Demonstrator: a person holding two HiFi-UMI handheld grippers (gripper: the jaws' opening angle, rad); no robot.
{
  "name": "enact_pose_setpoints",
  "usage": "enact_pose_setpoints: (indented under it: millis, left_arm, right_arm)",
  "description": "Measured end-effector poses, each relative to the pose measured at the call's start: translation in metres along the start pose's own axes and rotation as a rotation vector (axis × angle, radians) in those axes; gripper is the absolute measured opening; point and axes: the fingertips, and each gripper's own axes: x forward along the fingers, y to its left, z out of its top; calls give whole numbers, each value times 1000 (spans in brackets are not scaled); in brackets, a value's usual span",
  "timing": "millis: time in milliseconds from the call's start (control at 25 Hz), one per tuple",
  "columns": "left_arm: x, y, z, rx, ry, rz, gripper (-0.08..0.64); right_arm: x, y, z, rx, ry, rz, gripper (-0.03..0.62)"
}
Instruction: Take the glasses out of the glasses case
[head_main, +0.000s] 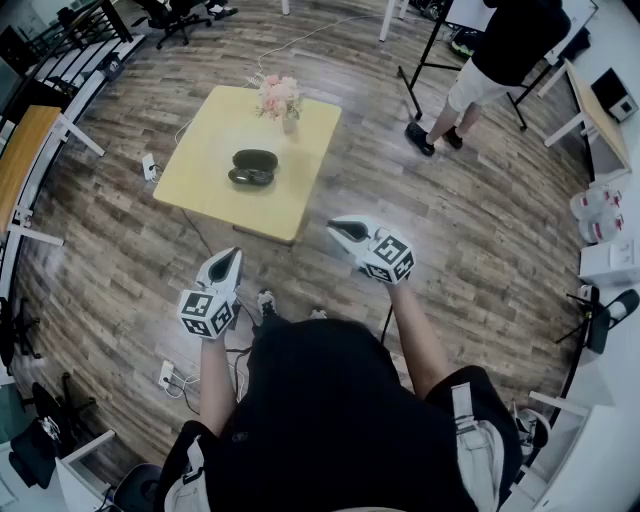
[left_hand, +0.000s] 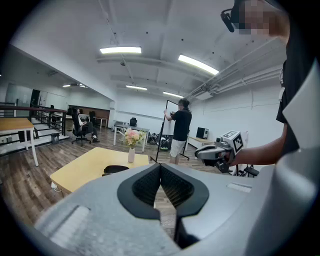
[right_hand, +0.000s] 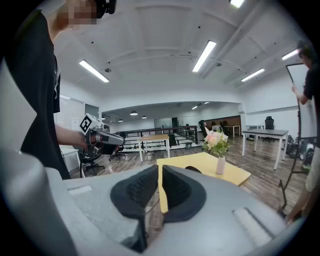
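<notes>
On the yellow worktop, near its middle, sat the dark glasses case. It lay open, with one half farther away and one half closer to the person. Something shiny showed in the closer half. That was likely the glasses, but it was too small to be sure. The long way of the case ran from left to right, across the person, not pointing at them. A vase of pink flowers stood behind the case by the far edge, near it but not touching.

Both grippers were well apart from the case. They hung over the wood floor, not above the worktop. The case lay ahead of them, a bit to the left side. The left gripper pointed almost straight at it. The right gripper was off to the side, with its tip turned left. So the left one looked better lined up, though neither was much closer.

The left fingers were pressed together with nothing between them. The right fingers were nearly together too, with only a thin slit, and held nothing. They would likely have to come apart, move forward over the worktop, and close across the short way of the case.
</notes>
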Motion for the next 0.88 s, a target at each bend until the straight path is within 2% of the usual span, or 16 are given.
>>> enact_pose_setpoints:
  millis: [440,680,880]
  left_arm:
    - [3,13,2,-5,-8,11,11]
    - [-3,16,-2,-15,-6,20,11]
    - [-7,19,0,-11,-6,32,11]
  right_arm:
    - [14,-3,7,-16,6,16,26]
    - [16,-8,12,-39,-4,-51,26]
    - [17,-7,15,-39,-6,-50,26]
